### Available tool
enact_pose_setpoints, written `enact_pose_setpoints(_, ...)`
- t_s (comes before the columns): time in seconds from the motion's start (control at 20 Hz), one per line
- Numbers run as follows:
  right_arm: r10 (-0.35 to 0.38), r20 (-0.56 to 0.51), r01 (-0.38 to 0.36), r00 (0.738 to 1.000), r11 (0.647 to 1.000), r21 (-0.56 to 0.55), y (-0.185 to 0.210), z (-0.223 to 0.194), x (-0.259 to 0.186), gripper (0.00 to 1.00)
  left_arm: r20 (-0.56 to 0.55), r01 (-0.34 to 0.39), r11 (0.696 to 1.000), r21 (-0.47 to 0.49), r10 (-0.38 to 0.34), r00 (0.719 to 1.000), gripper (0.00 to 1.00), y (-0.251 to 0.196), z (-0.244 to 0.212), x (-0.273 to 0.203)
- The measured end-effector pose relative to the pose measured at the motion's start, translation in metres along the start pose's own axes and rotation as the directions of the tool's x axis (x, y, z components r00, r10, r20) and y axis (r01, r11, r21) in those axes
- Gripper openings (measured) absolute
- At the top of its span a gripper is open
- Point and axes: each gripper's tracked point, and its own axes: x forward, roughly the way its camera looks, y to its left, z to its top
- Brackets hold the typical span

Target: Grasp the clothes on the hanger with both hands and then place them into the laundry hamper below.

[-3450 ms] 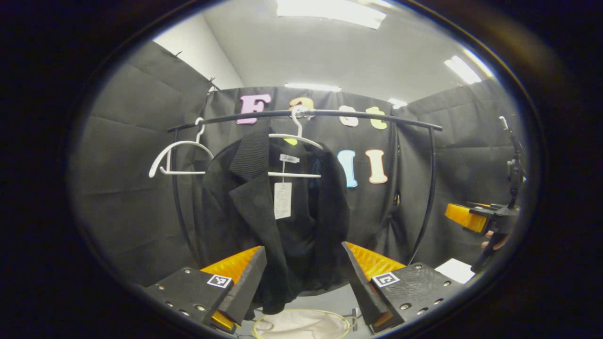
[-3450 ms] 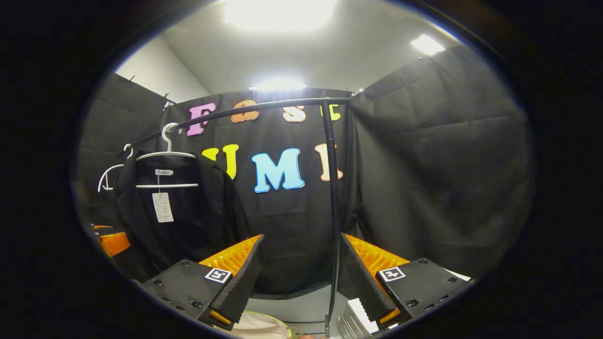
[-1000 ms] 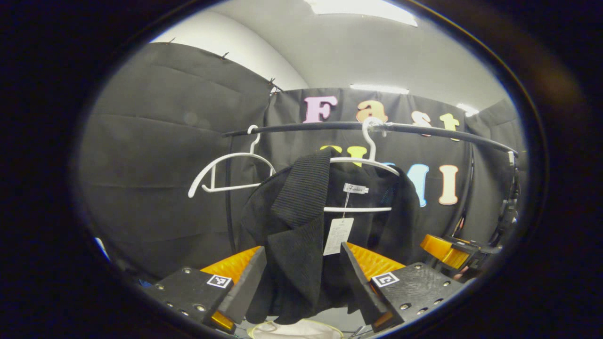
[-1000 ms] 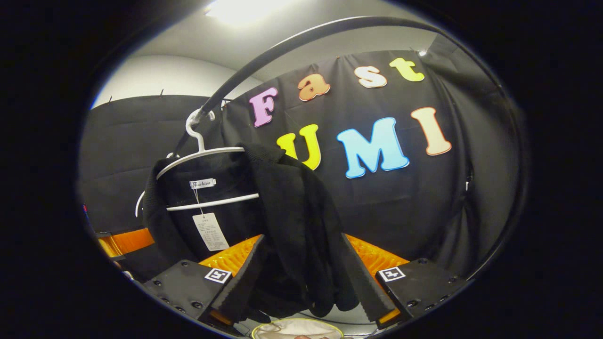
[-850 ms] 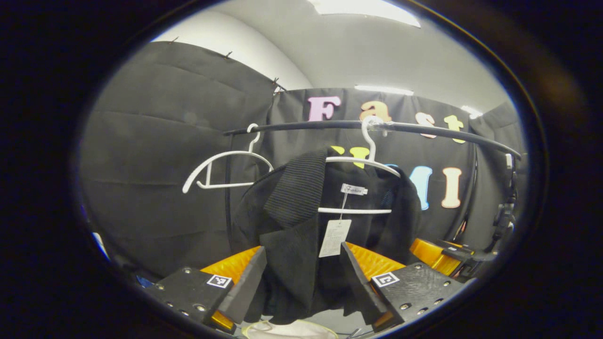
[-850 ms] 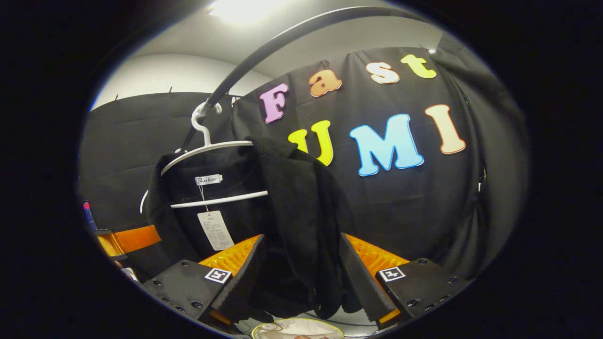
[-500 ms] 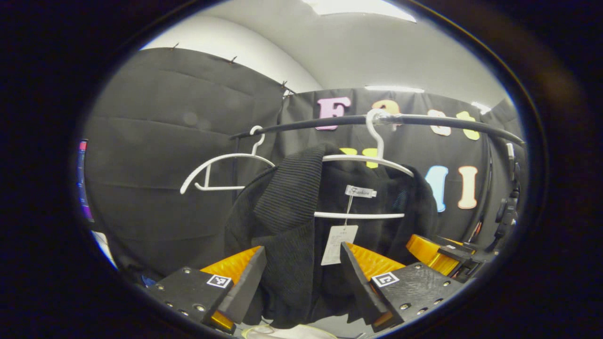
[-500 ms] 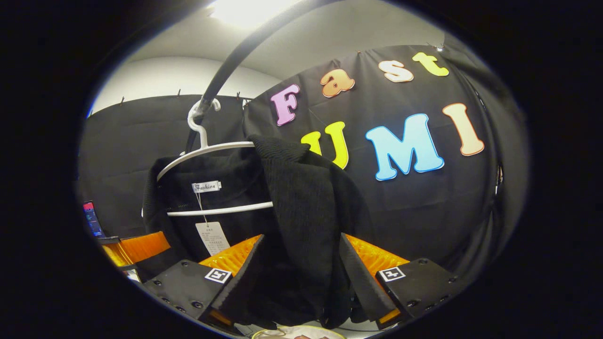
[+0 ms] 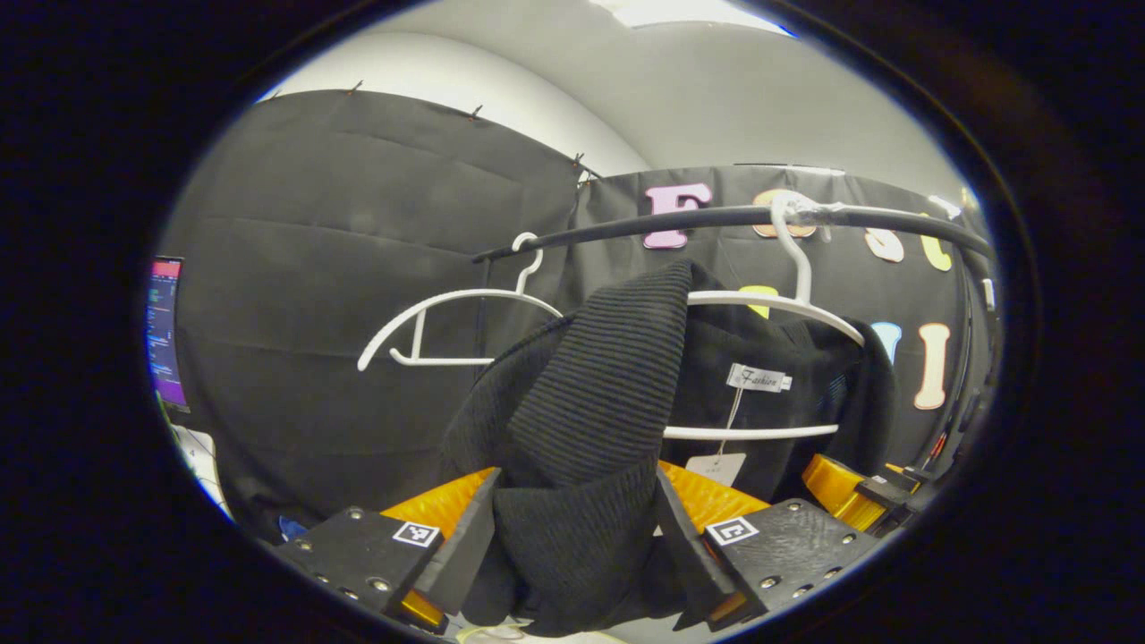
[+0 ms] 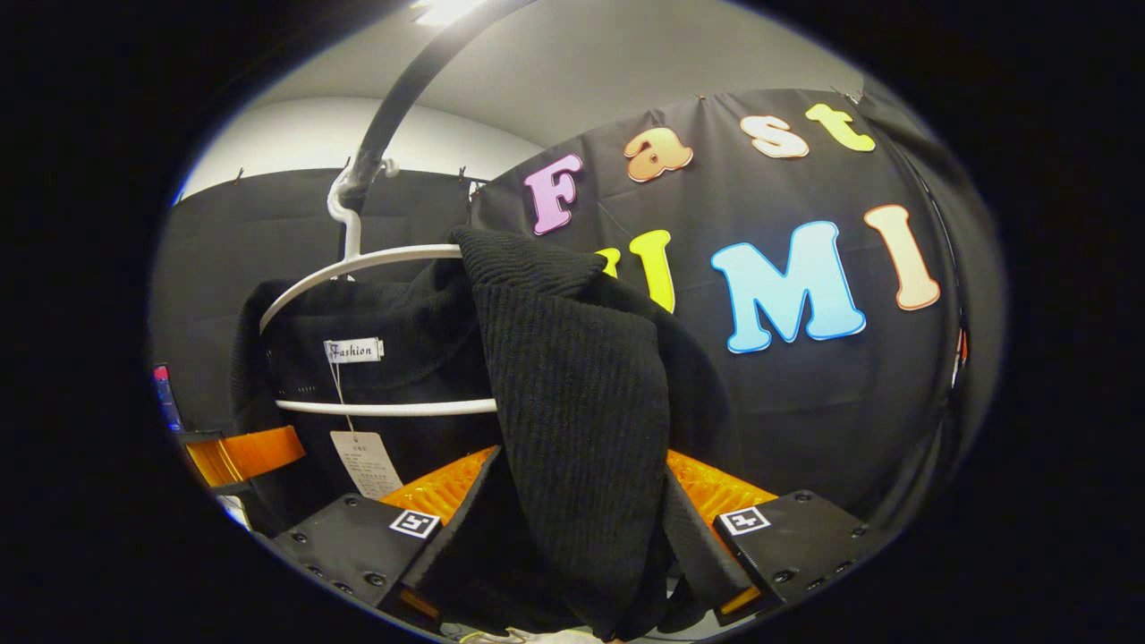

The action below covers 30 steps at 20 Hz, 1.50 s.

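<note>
Up on the curved black rail [image 9: 626,228], a ribbed, knit-looking black jacket [image 9: 608,394] hangs lengthwise straight down off a thin white hanger [image 9: 778,304]. Left gripper [image 9: 572,546] and right gripper [image 10: 572,537] both have fingers spread wide around its front folds, can't tell if they're actually touching.

Black jacket [image 9: 590,429] fills the spread left hand-held gripper [image 9: 572,546].

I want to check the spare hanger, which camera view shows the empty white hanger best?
The left gripper view: the empty white hanger hangs whole on the black rail, beside the black jacket. In the right gripper view I cannot make it out behind the jacket.
</note>
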Motion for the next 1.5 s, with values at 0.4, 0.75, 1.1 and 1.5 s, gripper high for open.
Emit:
enact_pose_setpoints(0.4, 0.020, 0.016, -0.019, 1.000, 0.999, -0.042, -0.005, -0.001, 0.012, 0.68, 0.017, -0.002, 0.999, 0.048, 0.001, 1.000, 0.39, 0.002, 0.007, 0.005)
enact_pose_setpoints(0.75, 0.114, 0.000, -0.113, 0.994, 0.992, 0.056, -0.004, 0.005, 0.011, 0.04, -0.015, 0.083, 0.995, -0.050, -0.084, 0.996, 0.02, -0.010, 0.003, 0.001)
enact_pose_setpoints(1.1, 0.104, 0.028, -0.105, 0.994, 0.993, 0.051, -0.029, 0.019, 0.005, 0.00, 0.003, 0.091, 0.993, -0.076, -0.091, 0.996, 0.03, 0.010, 0.023, -0.016)
enact_pose_setpoints(1.5, 0.052, 0.085, -0.055, 0.995, 0.998, 0.034, -0.052, 0.043, -0.002, 0.04, 0.027, 0.067, 0.995, -0.078, -0.065, 0.997, 0.02, 0.030, 0.046, -0.029)
